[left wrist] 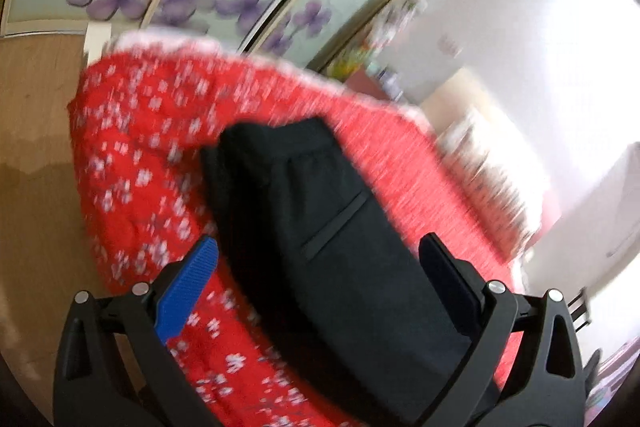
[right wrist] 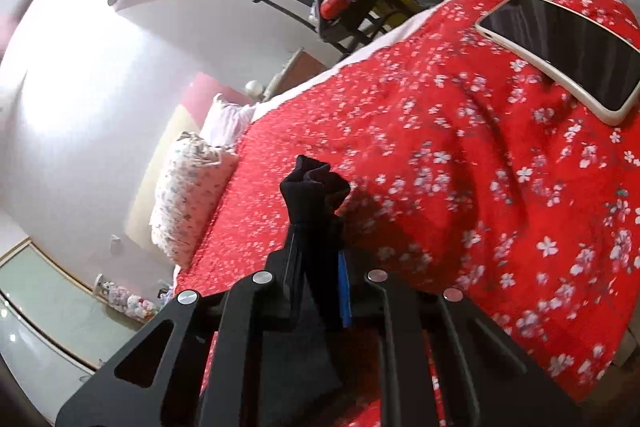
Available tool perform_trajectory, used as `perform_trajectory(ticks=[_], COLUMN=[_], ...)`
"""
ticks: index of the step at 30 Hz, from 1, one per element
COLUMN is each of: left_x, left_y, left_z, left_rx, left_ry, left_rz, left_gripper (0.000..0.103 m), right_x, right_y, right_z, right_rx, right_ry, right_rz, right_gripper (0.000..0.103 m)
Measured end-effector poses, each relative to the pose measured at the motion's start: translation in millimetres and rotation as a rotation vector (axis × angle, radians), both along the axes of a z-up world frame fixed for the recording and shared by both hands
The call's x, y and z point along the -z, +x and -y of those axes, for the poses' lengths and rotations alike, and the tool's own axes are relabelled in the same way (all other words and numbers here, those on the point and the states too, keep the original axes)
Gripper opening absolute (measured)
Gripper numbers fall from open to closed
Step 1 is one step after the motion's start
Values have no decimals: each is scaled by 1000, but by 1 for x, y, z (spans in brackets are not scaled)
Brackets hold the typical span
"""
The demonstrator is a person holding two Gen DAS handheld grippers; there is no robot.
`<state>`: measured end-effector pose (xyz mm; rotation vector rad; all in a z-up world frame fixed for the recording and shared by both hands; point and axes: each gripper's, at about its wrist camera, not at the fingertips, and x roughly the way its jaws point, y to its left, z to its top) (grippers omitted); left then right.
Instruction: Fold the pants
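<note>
black pants lay lengthwise on a red floral bedspread, waistband at the far end, 1 slit pocket showing on the upper face. no legible writing or label appeared. left gripper hovered with jaws spread wide, 1 blue pad and 1 black, straddling the pants. right gripper was clamped on a bunched black pants fold, lifted off the bedspread. a phone rested near the bedspread's far corner; pillows lined 1 edge.
</note>
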<state>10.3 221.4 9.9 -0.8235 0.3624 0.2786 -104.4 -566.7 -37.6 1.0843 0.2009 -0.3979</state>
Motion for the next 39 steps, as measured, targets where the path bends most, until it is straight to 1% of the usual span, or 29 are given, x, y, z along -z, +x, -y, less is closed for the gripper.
perform_trajectory(ticks=[1,2,3,5,6,7,8,9,10,11,12,13,15,18,23,25,28,30,31,33,36,37,39], left_x=[-3,-7,-10,-14,-13,-10,-2,7,22,30,33,32,31,30,29,28,28,29,29,30,31,30,30], left_y=[-3,-4,-1,6,13,19,32,43,57,64,67,65,64,63,67,68,68,71,71,71,69,70,71], left_z=[2,5,9,16,19,21,21,21,18,16,13,12,13,13,15,18,19,20,21,21,21,22,23], left_rx=[7,36,72,138,179,196,216,216,215,212,223,217,225,232,239,239,235,230,227,221,213,212,213], left_ry=[9,28,45,59,62,59,41,27,0,-19,-37,-42,-28,-29,-12,-5,-4,-6,-7,-8,-3,0,9], left_rz=[41,79,95,114,107,82,-1,-93,-231,-310,-316,-300,-303,-301,-310,-313,-312,-310,-309,-307,-311,-313,-319], left_gripper=[101,101,101,101,101,101,101,101,101,100,101,101,101,101,101,101,101,101,101,101,101,101,101], right_x=[-3,-5,-7,-9,-9,-10,-10,-12,-14,-16,-20,-24,-35,-52,-70,-75,-70,-63,-57,-45,-20,-15,-17], right_y=[2,4,6,8,8,10,10,10,11,11,11,12,18,32,55,69,90,109,120,134,153,158,160], right_z=[-2,-4,-7,-12,-13,-15,-17,-19,-23,-26,-31,-38,-51,-77,-126,-152,-194,-233,-259,-299,-356,-373,-395], right_rx=[-6,-15,-25,-38,-44,-51,-56,-67,-79,-89,-104,-117,-155,-223,-352,-427,-533,-633,-697,-788,-927,-952,-958], right_ry=[-5,-13,-20,-30,-32,-33,-36,-40,-48,-58,-77,-92,-125,-165,-183,-176,-157,-157,-162,-166,-130,-143,-208], right_rz=[2,5,8,12,14,14,15,21,28,33,38,41,50,66,96,98,78,40,11,-40,-106,-129,-159], right_gripper=[14,14,14,14,14,14,14,14,14,14,14,14,14,14,14,14,14,14,14,14,14,14,14])
